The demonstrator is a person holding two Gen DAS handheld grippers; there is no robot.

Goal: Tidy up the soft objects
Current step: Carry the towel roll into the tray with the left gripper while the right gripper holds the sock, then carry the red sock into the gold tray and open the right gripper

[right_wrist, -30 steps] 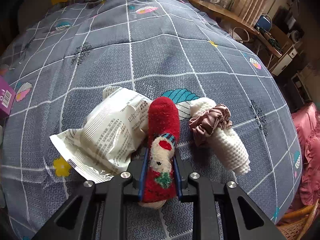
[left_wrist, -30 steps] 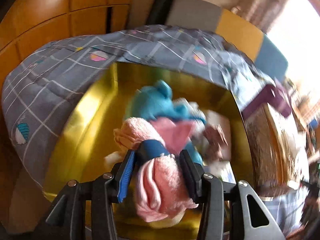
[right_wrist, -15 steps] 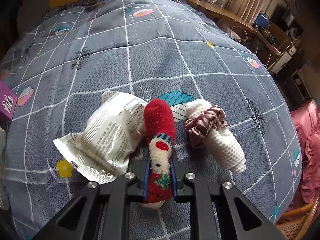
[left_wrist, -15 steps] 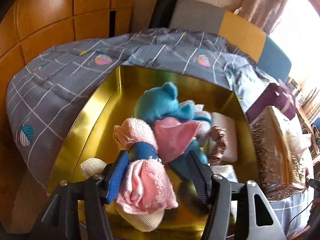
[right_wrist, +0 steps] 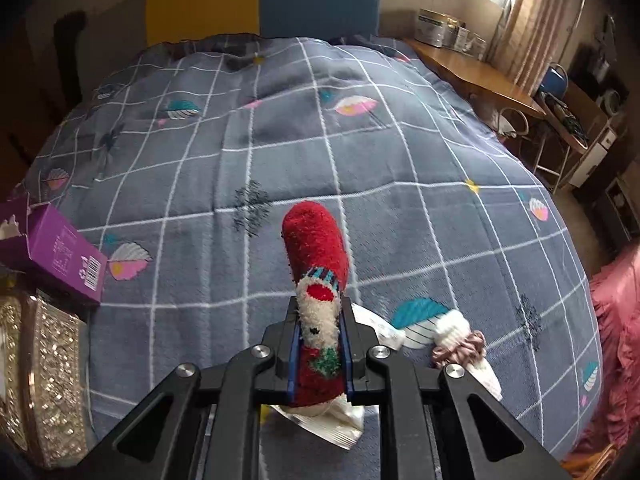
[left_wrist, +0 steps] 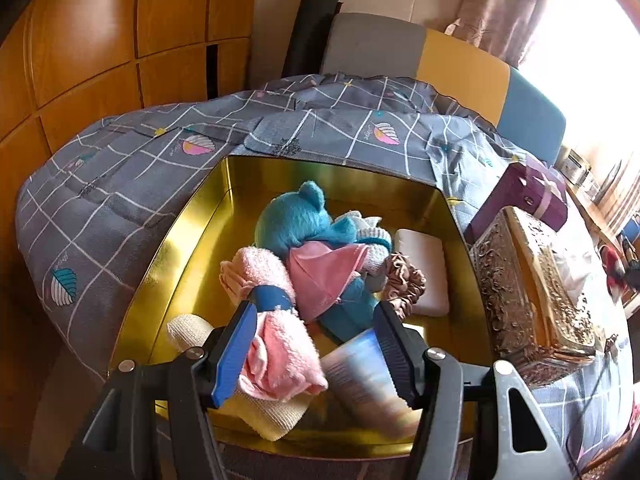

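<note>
A red Christmas sock (right_wrist: 318, 280), rolled into a firm tube, is clamped between the jaws of the right gripper (right_wrist: 319, 354) and is held clear of the grey checked bedspread (right_wrist: 240, 184). Its red end projects well past the fingertips; the lower end, below the pads, is partly hidden. Under and just behind the gripper, on the near part of the bedspread, a white printed packet (right_wrist: 340, 424) is seen, and beside it a white knitted roll (right_wrist: 460, 334) ringed by a mauve scrunchie (right_wrist: 460, 350).

The left gripper (left_wrist: 316, 344) is spread wide and grips nothing. It hangs over the near edge of the gold box (left_wrist: 176, 240), with a pink towel roll (left_wrist: 272, 320) lying loose between its fingers on a cream roll (left_wrist: 256, 408). A blue plush bear (left_wrist: 296, 224), a white pad (left_wrist: 424, 268) and a second brown scrunchie (left_wrist: 404, 284) are already in the box, together with a blurred cylinder (left_wrist: 364, 380) at the near right corner.

The box appears to be the sock's destination. 2 risks are judged likely: the sock is soft and held low on its length, so it could bend or slip out during a quick swing; and the near half of the box is crowded, so a drop there could roll over the rim. The 2 grippers could also clash above the box if the left one is not withdrawn.
</note>
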